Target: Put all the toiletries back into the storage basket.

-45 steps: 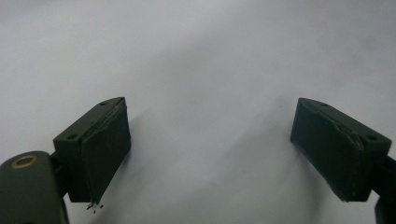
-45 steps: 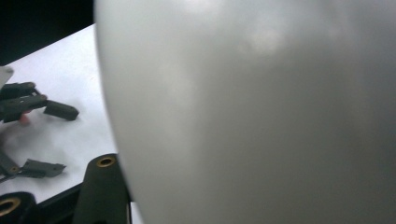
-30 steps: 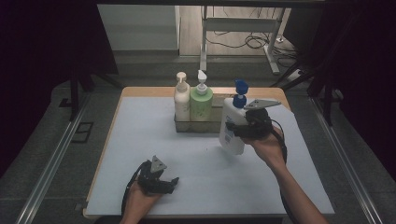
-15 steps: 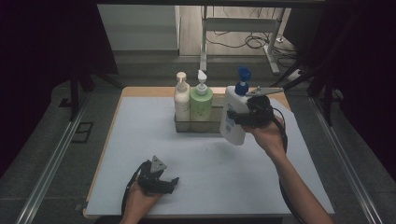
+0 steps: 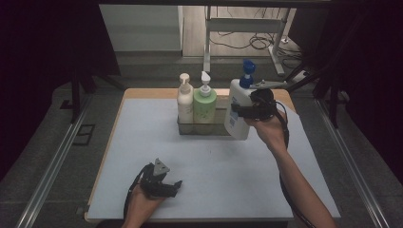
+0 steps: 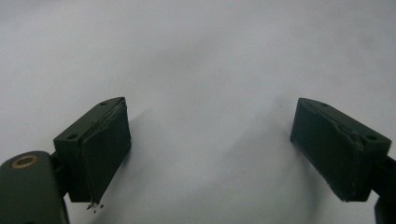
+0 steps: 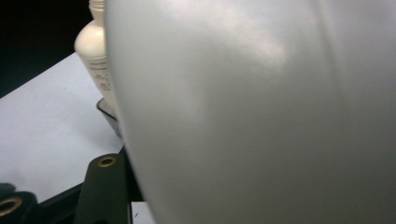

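- Jaws of the right gripper [image 5: 243, 113] are clamped on the white pump bottle [image 5: 237, 111], held clear of the worktop [image 5: 142, 137] just right of the tray [image 5: 202, 128].
- Jaws of the left gripper [image 5: 172, 186] stand wide apart, holding nothing, low over the worktop's near edge.
- Tray holds a cream bottle [image 5: 185, 102] and a green bottle [image 5: 205, 104], side by side.

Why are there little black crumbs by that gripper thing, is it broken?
It looks a bit worn. In the left gripper view, the left gripper has ragged pad edges, and black flecks hang under one pad. Nothing is spilled. The white bottle held by the right gripper tilts slightly, because it is lifted.
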The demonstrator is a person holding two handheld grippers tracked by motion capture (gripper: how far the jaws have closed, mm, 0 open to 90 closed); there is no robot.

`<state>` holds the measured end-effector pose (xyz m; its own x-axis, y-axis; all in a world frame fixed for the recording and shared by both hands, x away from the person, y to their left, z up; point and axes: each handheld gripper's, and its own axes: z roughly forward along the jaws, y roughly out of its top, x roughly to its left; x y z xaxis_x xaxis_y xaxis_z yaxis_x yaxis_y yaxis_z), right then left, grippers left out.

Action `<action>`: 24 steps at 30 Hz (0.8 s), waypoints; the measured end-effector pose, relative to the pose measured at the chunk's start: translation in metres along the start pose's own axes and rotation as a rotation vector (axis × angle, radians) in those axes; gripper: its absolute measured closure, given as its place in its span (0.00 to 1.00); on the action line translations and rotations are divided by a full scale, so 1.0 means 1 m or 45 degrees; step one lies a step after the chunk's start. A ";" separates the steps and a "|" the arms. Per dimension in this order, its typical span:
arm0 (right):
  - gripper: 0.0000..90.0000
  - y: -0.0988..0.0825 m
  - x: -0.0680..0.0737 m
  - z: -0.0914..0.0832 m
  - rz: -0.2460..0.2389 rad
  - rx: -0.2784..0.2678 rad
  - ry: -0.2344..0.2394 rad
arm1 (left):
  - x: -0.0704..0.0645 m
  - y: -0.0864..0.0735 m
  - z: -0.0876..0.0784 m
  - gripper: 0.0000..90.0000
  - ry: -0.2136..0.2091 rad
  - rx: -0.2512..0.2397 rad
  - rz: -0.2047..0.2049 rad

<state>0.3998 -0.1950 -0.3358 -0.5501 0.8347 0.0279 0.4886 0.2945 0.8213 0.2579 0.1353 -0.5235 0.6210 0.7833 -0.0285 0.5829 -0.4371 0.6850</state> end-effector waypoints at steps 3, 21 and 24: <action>0.45 0.002 -0.002 0.005 0.009 0.002 -0.010 | 0.000 0.000 0.000 0.13 0.000 0.002 0.004; 0.45 0.023 -0.011 0.029 0.041 -0.035 -0.077 | 0.000 0.000 0.000 0.13 0.000 0.000 -0.001; 0.45 0.026 -0.012 0.031 0.044 -0.038 -0.084 | 0.000 0.000 0.000 0.13 -0.001 -0.001 -0.001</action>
<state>0.4398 -0.1827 -0.3326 -0.4867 0.8734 0.0195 0.4854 0.2518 0.8372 0.2580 0.1353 -0.5235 0.6210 0.7833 -0.0292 0.5829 -0.4366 0.6853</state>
